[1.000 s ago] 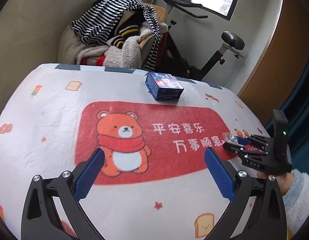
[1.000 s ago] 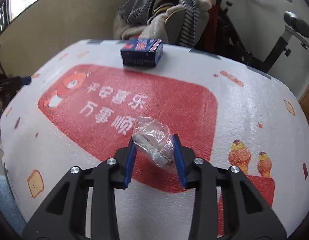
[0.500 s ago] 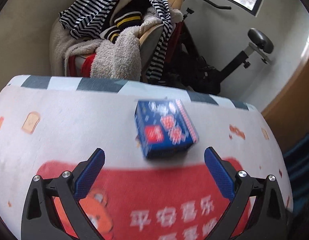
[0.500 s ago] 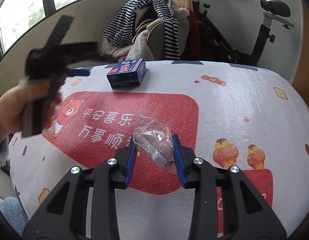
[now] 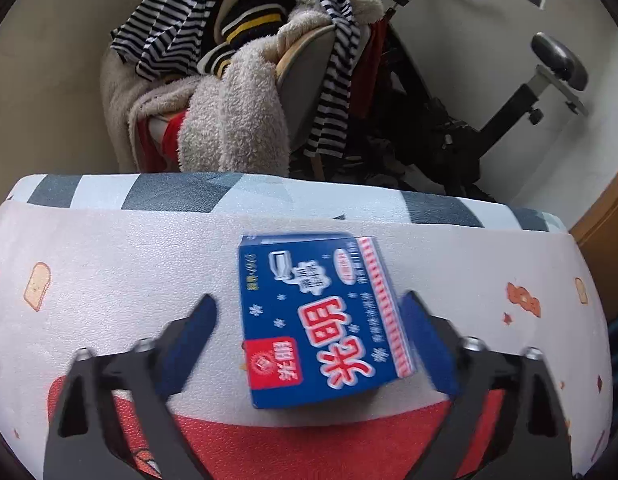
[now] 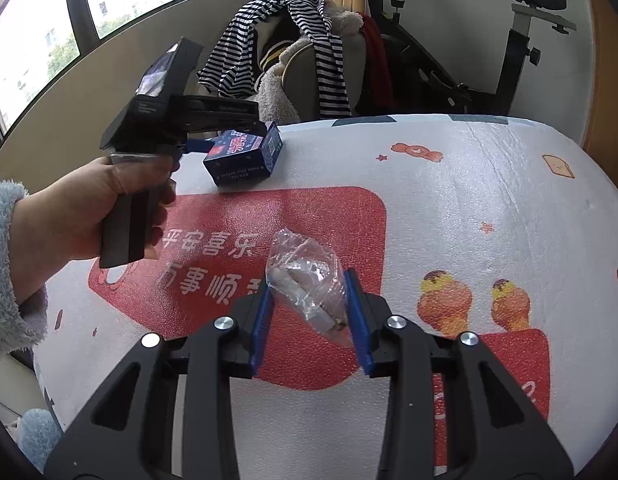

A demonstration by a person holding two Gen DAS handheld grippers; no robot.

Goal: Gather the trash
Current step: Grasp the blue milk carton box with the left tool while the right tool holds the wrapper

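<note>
Left tongs (image 5: 309,344) gape around blue box (image 5: 321,320); right tongs (image 6: 309,312) pinch plastic wrapper (image 6: 305,280).

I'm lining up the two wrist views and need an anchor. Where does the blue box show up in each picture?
Left wrist view: the blue box fills the lower centre, lying on the mat between the open fingers of the left gripper.
Right wrist view: the same box sits upper left of centre, near the mat's far edge, at the left gripper's tip.
Shared landmark: the chair piled with striped clothes, behind the table in both.
</note>
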